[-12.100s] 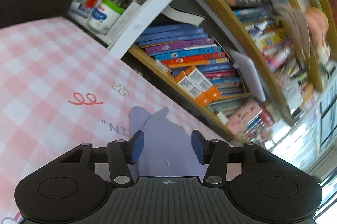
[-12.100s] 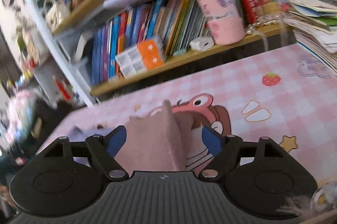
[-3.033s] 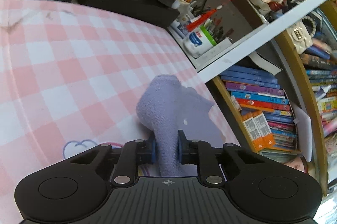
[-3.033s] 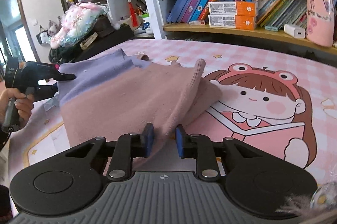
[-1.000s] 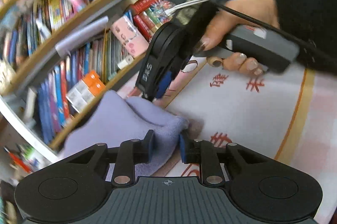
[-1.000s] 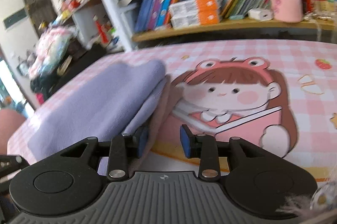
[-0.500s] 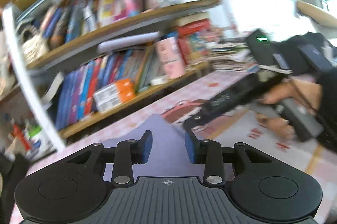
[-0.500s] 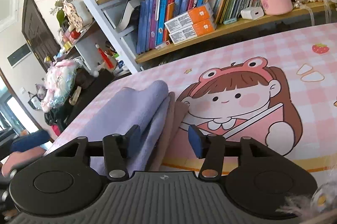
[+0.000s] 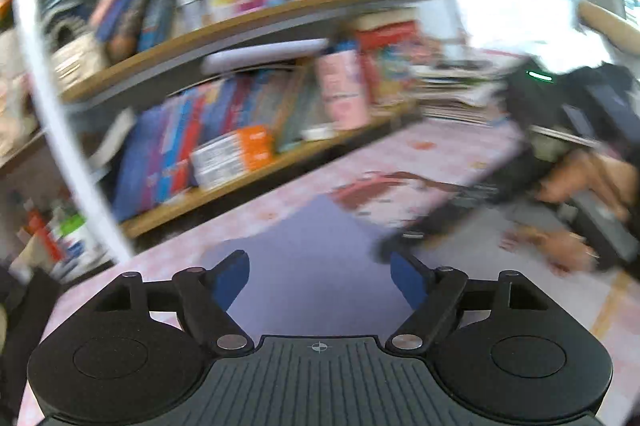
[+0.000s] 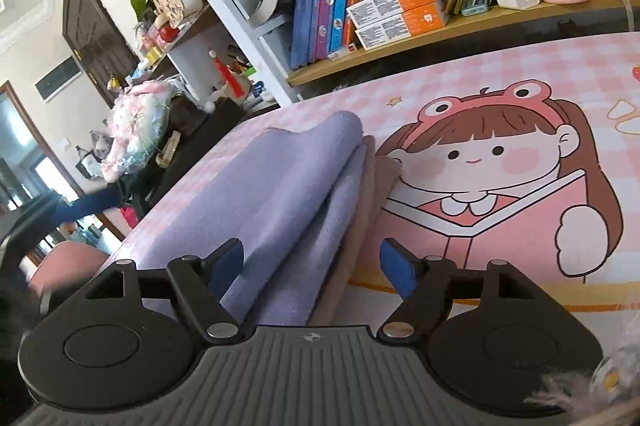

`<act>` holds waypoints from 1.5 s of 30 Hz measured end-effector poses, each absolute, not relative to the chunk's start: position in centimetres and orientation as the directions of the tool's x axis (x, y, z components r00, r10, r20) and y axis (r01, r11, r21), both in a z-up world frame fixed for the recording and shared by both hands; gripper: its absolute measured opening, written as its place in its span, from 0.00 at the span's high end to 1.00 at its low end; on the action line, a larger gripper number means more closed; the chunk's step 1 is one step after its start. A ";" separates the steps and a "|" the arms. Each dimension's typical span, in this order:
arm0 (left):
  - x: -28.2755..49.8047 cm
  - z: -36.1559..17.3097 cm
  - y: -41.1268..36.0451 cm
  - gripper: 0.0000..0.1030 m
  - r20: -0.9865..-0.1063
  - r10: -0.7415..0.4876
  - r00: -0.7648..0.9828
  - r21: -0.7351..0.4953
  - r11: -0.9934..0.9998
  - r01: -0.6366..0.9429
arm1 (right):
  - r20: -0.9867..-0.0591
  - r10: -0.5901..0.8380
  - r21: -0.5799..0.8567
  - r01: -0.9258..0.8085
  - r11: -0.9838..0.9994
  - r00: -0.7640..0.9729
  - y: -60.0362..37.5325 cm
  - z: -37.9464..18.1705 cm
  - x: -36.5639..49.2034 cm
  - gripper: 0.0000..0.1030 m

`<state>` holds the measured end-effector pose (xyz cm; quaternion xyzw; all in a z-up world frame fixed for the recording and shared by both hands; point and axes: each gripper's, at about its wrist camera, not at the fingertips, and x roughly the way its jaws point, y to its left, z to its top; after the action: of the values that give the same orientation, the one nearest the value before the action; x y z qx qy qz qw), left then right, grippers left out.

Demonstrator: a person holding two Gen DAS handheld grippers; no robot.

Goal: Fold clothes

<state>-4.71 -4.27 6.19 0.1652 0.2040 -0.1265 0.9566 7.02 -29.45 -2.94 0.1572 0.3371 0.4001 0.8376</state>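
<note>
The cloth lies doubled on the mat, filling the lower left and centre of the right wrist view: a lilac layer on top, a dusty-pink layer showing as a strip along its right edge, the rounded fold pointing toward the upper centre of the frame. In the blurred left wrist view the same cloth shows as a flat lilac patch at lower centre. It rests flat under its own weight, which reads as a fold laid down and let go; whether more folds are wanted cannot be settled from this.

The right gripper hangs just above the near end of the cloth, jaws wide apart and holding nothing. The left gripper is likewise spread wide and empty over the lilac patch. A hand at the right edge of the left view carries the other tool.

Three seconds ago both grippers were clamped on the cloth, the pink side stretched in the air between them. A second ago the lilac layer had come over, the left jaws still pinched on its corner. Half a second ago both had released; now they stand wider and the cloth lies as it did then.

Behind the mat, the shelf runs across the upper frame.
</note>
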 end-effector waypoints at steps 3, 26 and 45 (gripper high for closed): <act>-2.6 5.3 -1.6 0.22 -0.467 -0.109 0.877 0.194 0.955 0.223 | -0.442 0.779 0.534 -0.566 0.627 0.445 -29.3 -3.0 7.0 0.28; 3.5 -0.6 7.0 0.32 -0.534 -0.417 0.735 -0.491 0.861 0.132 | -0.409 0.838 0.716 -0.442 0.541 0.362 -28.6 -4.6 8.3 0.49; 2.0 1.0 6.2 0.30 -0.576 -0.376 0.726 -0.391 0.907 0.159 | -0.444 0.803 0.595 -0.539 0.596 0.397 -27.8 -2.9 5.6 0.57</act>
<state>2.01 6.24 1.05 -0.1594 0.3402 -0.1460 0.9152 5.63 -27.77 -2.90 0.1814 0.3637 0.4113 0.8159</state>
